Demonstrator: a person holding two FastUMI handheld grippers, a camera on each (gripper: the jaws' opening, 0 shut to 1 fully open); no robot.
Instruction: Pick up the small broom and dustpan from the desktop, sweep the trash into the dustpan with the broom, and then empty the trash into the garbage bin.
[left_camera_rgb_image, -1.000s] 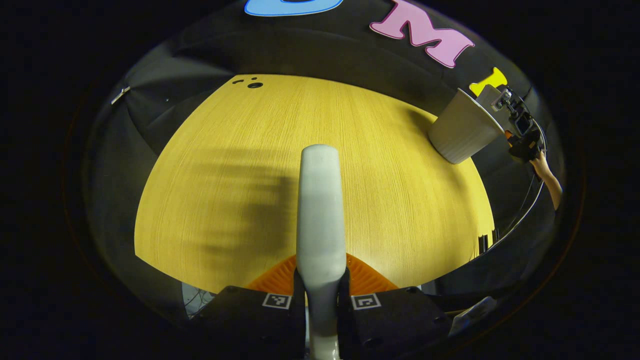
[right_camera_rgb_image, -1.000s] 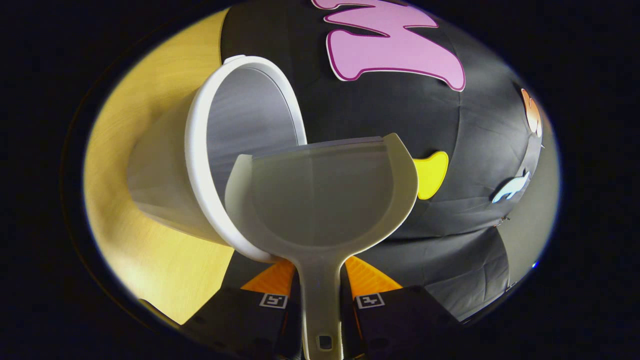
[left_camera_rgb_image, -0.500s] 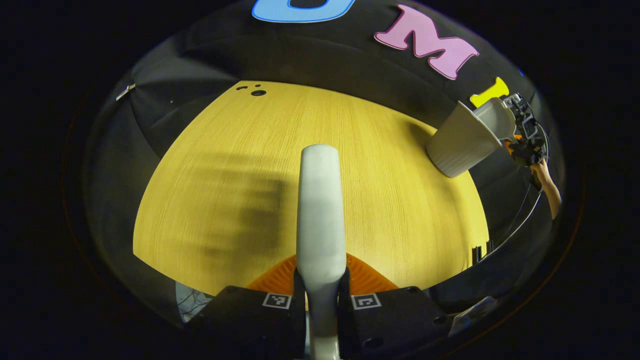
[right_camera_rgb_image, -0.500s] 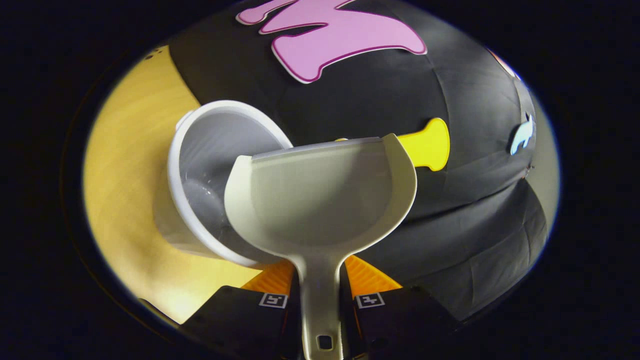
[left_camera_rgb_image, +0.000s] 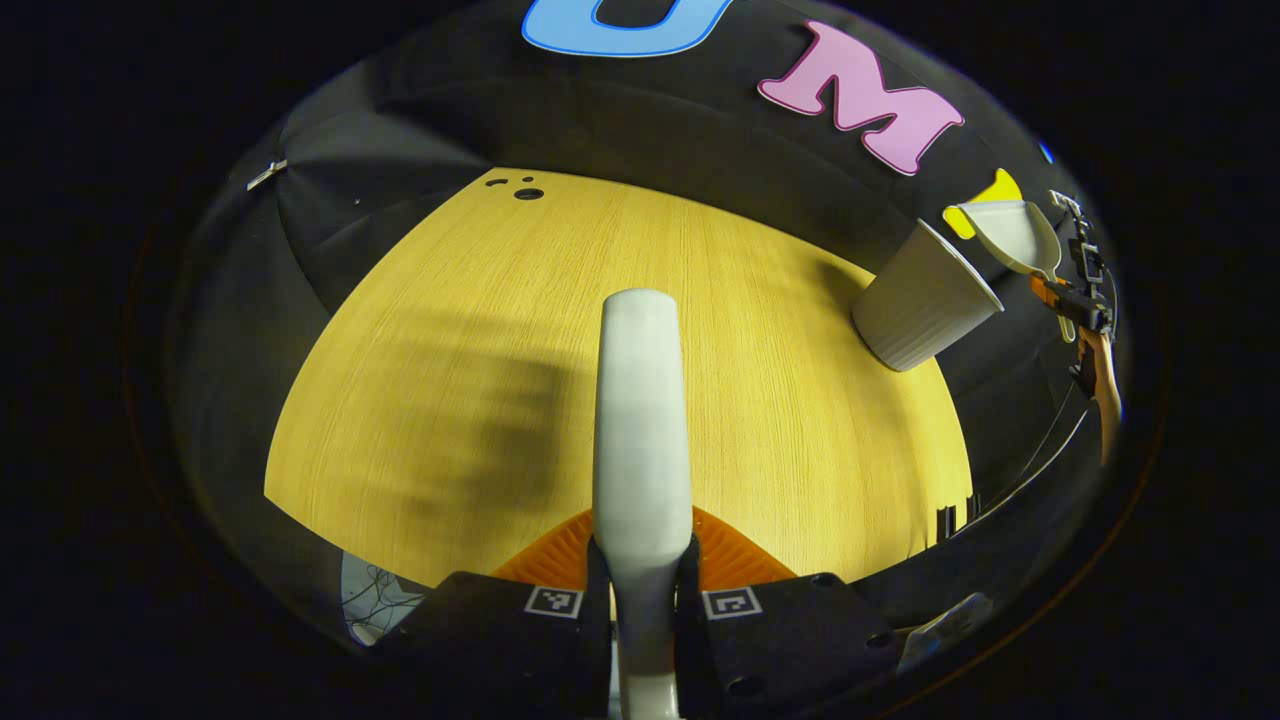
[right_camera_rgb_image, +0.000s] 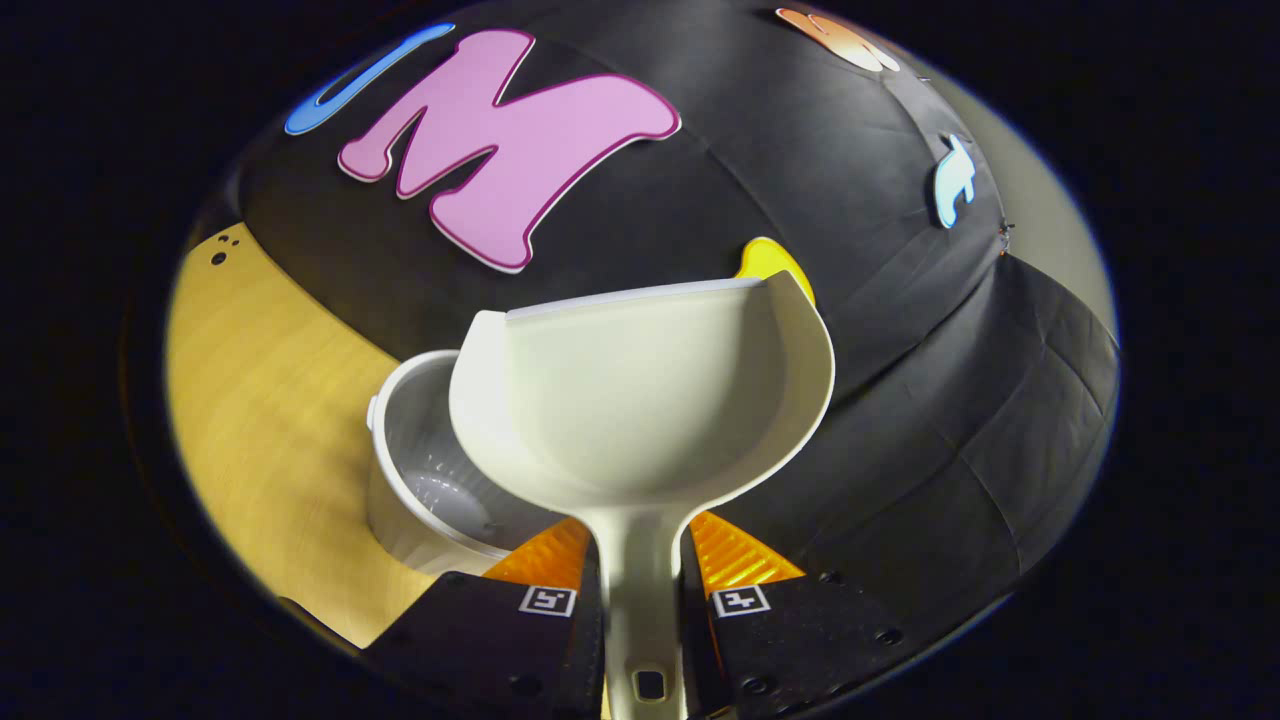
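In the left gripper view, the handle of the small broom (left_camera_rgb_image: 637, 420) is held tight between both fingers of the left tongs (left_camera_rgb_image: 640, 600), which are closed on it. The handle sticks out over the wooden desk (left_camera_rgb_image: 450, 330), and a soft shadow is cast on the wood to its left. The brush end cannot be seen.

The garbage bin (left_camera_rgb_image: 922, 298) is seen standing on the desk near its far right edge. Just beside the bin and higher up, the dustpan (left_camera_rgb_image: 1012, 235) is held in the air by the right tongs (left_camera_rgb_image: 1055, 288), with a hand (left_camera_rgb_image: 1102, 380) behind them.

In the right gripper view, the thin handle of the dustpan (right_camera_rgb_image: 640, 400) is squeezed between both fingers of the right tongs (right_camera_rgb_image: 642, 600), which are closed on it. The scoop is turned open side up toward the camera, and nothing can be seen inside it. The garbage bin (right_camera_rgb_image: 425, 480) is seen below and to the left of the scoop, partly hidden behind it, standing on the desk (right_camera_rgb_image: 260, 400) close to the edge by the black cloth wall. Its open top and part of its pale inside are shown
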